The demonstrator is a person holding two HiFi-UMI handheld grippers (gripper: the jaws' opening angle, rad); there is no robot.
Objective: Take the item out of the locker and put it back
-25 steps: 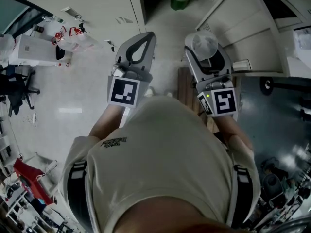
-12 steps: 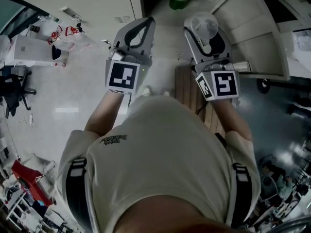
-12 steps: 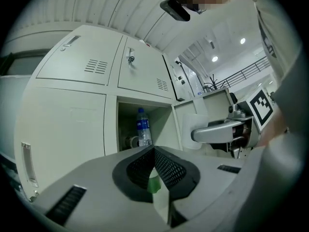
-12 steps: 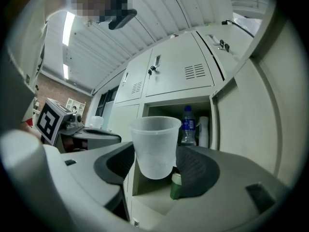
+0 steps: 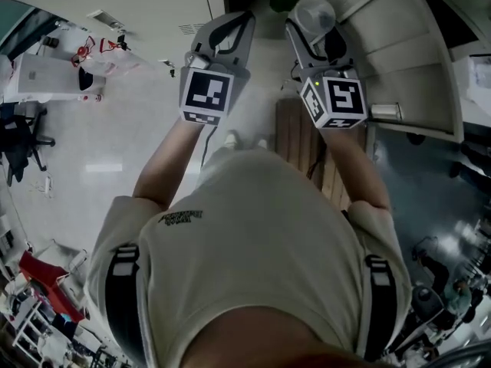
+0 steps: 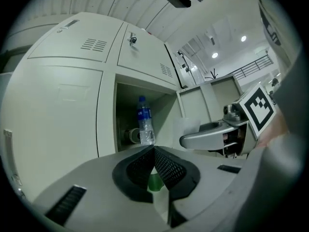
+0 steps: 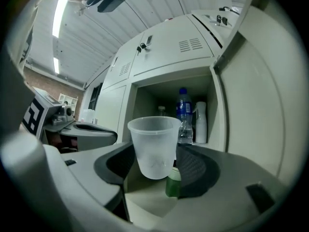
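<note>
Cup (image 7: 154, 146) clamped in my right gripper (image 7: 155, 166), locker (image 7: 154, 100) opening dead ahead. Left gripper (image 6: 154, 153) jaws together, empty. Risk: thin wall buckles and cup slips, or rim clips water bottle (image 7: 183, 115) ahead on entry.

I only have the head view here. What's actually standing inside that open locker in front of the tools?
Observer: A clear water bottle with a blue cap and label stands upright inside.
Operator: Anything next to it?
Observer: Yes, a white bottle stands just to its right in the right gripper view.
Operator: And is the left tool carrying something?
Observer: No. The left tool is shut, its pads meeting at the tip with nothing between them.
</note>
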